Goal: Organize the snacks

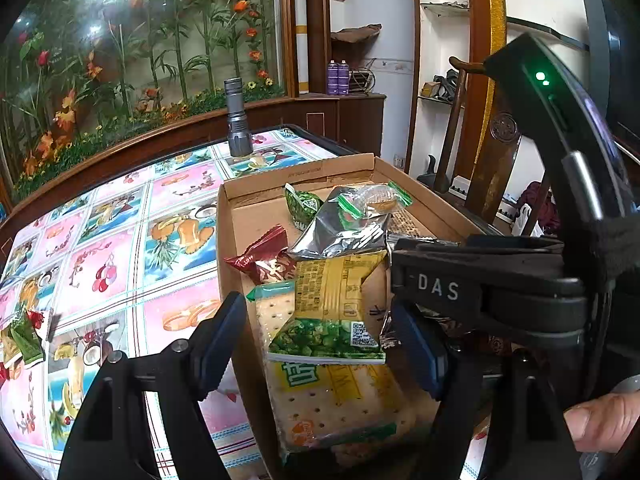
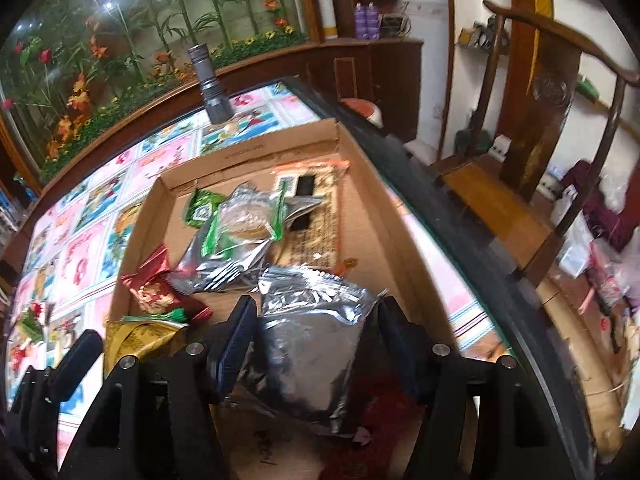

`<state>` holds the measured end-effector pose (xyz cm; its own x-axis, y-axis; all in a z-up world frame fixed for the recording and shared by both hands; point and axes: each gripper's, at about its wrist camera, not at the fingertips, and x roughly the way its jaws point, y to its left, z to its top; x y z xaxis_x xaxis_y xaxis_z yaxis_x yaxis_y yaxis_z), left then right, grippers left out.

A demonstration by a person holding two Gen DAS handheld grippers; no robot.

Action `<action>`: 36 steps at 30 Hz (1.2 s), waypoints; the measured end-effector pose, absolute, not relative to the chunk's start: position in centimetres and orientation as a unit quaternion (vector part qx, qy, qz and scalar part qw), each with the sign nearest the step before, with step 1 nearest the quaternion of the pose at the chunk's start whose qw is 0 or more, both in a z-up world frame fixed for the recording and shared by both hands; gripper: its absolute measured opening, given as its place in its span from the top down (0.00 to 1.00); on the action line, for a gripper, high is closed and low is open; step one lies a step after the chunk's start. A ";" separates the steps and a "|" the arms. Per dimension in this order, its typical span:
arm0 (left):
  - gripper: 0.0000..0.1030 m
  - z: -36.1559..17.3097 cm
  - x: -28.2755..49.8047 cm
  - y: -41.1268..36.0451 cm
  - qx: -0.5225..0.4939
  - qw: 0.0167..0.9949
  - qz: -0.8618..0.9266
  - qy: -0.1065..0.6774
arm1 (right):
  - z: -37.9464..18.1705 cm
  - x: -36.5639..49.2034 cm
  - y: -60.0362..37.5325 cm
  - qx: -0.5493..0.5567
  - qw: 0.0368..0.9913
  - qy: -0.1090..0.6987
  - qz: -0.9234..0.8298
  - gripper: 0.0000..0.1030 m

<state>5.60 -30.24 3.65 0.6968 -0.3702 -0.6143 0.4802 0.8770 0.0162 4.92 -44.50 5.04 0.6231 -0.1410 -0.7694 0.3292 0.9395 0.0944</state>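
Observation:
A shallow cardboard box (image 1: 256, 184) (image 2: 360, 160) on the table holds several snack packets. My left gripper (image 1: 320, 344) is open above the box, its fingers on either side of a yellow-green pea packet (image 1: 332, 316) that lies on a large cracker pack (image 1: 340, 400). My right gripper (image 2: 316, 344) is shut on a silver foil packet (image 2: 308, 344) over the near end of the box. Further in lie a red packet (image 2: 154, 286), another silver packet (image 2: 224, 264), a clear cake packet (image 2: 244, 220) and a small green packet (image 2: 202, 208). The right gripper body also shows in the left wrist view (image 1: 480, 284).
A grey flashlight (image 1: 238, 120) stands on the fruit-print tablecloth (image 1: 100, 248) beyond the box. A few loose small snacks (image 1: 24, 340) lie at the table's left edge. A wooden chair (image 2: 540, 152) stands to the right of the table.

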 end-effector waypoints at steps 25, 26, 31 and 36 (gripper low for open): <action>0.04 4.0 0.3 -22.5 0.100 0.892 -0.207 0.389 | 8.0 -4.1 -43.8 0.144 0.927 0.282 -0.201 0.13; 0.04 4.0 0.1 -21.9 0.098 0.891 -0.205 0.394 | 8.2 -4.6 -43.6 0.143 0.929 0.274 -0.202 0.13; 0.04 4.1 -2.1 -18.2 0.098 0.894 -0.180 0.398 | 9.0 -8.1 -40.6 0.121 0.939 0.252 -0.201 0.11; 0.03 4.5 -4.1 -15.0 0.076 0.904 -0.174 0.382 | 8.4 -10.1 -36.5 0.090 0.946 0.260 -0.171 0.09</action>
<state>-4.08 -15.00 4.51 0.6471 -0.2566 -0.7180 0.3736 0.9276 0.0051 -10.10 -36.55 8.39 0.8058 -0.2768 -0.5235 0.3702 0.9254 0.0806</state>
